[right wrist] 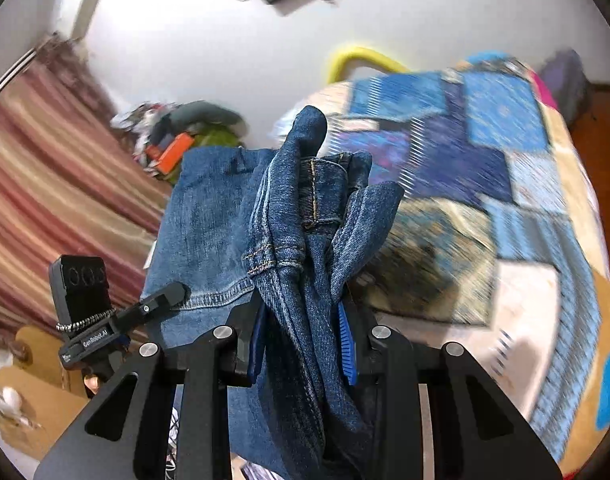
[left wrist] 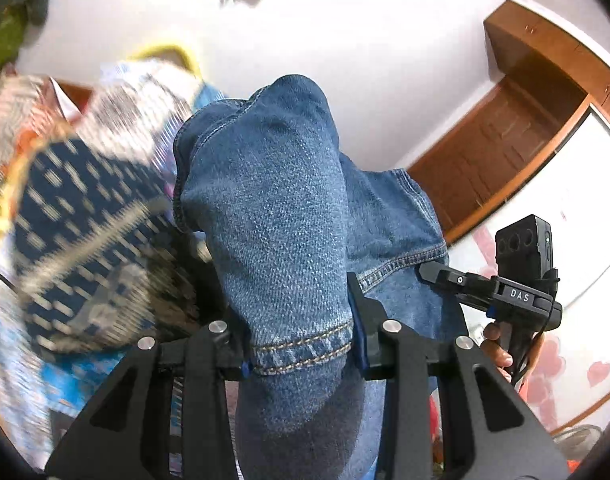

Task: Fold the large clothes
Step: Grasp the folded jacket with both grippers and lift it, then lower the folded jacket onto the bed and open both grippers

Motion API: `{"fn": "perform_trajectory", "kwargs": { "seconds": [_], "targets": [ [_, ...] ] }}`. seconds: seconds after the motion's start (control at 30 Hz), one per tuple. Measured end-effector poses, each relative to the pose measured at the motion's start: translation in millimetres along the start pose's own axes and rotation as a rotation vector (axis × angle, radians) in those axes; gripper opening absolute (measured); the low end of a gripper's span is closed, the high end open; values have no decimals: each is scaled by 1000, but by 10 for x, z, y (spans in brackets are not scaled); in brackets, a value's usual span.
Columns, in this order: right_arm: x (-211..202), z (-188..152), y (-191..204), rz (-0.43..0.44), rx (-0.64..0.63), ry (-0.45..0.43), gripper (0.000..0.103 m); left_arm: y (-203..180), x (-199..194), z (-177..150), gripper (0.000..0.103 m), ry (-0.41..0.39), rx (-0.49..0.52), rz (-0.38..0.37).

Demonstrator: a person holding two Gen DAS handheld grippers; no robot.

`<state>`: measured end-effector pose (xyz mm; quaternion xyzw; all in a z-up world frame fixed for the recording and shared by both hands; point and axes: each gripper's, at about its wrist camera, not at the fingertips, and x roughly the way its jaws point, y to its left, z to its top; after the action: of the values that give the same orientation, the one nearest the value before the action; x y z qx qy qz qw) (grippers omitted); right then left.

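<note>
A pair of blue denim jeans (left wrist: pixel 277 216) is held up in the air by both grippers. My left gripper (left wrist: pixel 301 340) is shut on a hemmed edge of the jeans, which bulge up over its fingers. My right gripper (right wrist: pixel 301 336) is shut on a bunched waistband part of the jeans (right wrist: pixel 305 216), with a flat panel hanging to its left. The right gripper (left wrist: pixel 517 280) shows at the right of the left wrist view, and the left gripper (right wrist: pixel 105 320) at the lower left of the right wrist view.
A bed with a patchwork quilt (right wrist: pixel 485 168) lies below, blurred by motion. A wooden door (left wrist: pixel 505 148) is at the right in the left wrist view. A striped curtain (right wrist: pixel 45 200) and a clothes pile (right wrist: pixel 177 136) are at the left in the right wrist view.
</note>
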<state>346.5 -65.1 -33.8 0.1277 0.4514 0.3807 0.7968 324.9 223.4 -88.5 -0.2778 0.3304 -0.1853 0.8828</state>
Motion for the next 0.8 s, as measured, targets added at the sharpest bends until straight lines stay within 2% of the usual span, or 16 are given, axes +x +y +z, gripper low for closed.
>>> {"fn": "perform_trajectory", "kwargs": {
  "seconds": [0.17, 0.33, 0.47, 0.53, 0.63, 0.8],
  "targets": [
    [450, 254, 433, 67, -86, 4, 28, 320, -483, 261, 36, -103, 15, 70],
    [1002, 349, 570, 121, -108, 23, 28, 707, -618, 350, 36, -143, 8, 152],
    [1639, 325, 433, 114, -53, 80, 28, 1187, -481, 424, 36, -116, -14, 229],
    [1976, 281, 356, 65, -37, 122, 28, 1506, -256, 438, 36, -64, -58, 287],
    [2476, 139, 127, -10, 3, 195, 28, 1898, -9, 375, 42, -22, -93, 358],
    [2544, 117, 81, -18, -17, 183, 33, 2225, 23, 329, 48, -20, -147, 316]
  ]
}}
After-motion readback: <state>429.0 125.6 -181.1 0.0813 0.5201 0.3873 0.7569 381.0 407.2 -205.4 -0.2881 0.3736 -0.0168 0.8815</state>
